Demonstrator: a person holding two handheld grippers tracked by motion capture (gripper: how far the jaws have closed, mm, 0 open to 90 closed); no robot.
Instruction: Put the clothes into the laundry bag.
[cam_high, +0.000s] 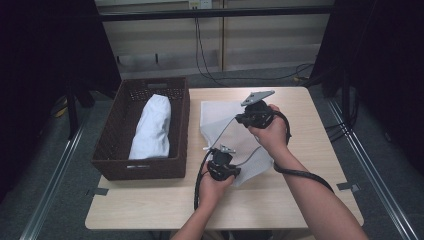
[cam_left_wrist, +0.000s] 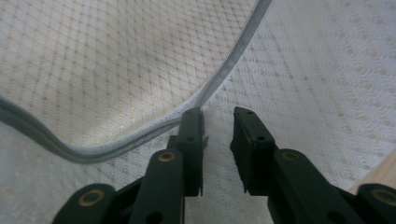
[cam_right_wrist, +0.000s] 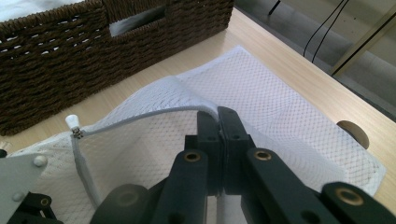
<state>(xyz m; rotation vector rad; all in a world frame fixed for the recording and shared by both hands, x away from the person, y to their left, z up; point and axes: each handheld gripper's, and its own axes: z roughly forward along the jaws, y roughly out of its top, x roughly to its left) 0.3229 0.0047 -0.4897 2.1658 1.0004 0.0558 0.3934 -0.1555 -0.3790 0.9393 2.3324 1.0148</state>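
A white mesh bag (cam_high: 218, 125) with a grey zipper edge lies on the wooden table (cam_high: 300, 105), to the right of the basket. My right gripper (cam_high: 240, 119) is shut on the bag's zipper edge (cam_right_wrist: 154, 114) and holds that flap lifted off the layer below; its jaws (cam_right_wrist: 218, 119) are pressed together. The white zipper pull (cam_right_wrist: 72, 122) sits at the flap's left end. My left gripper (cam_high: 224, 151) is over the bag's near part. In the left gripper view its jaws (cam_left_wrist: 218, 119) stand apart with nothing between them, and the zipper edge (cam_left_wrist: 140, 135) curves past the left jaw's tip.
A dark wicker basket (cam_high: 107, 145) stands at the table's left with a rolled white towel (cam_high: 152, 127) in it; its handle side (cam_right_wrist: 70, 56) is close beyond the bag. A round hole (cam_right_wrist: 352, 131) is in the tabletop to the right of the bag. Cables trail from both grippers.
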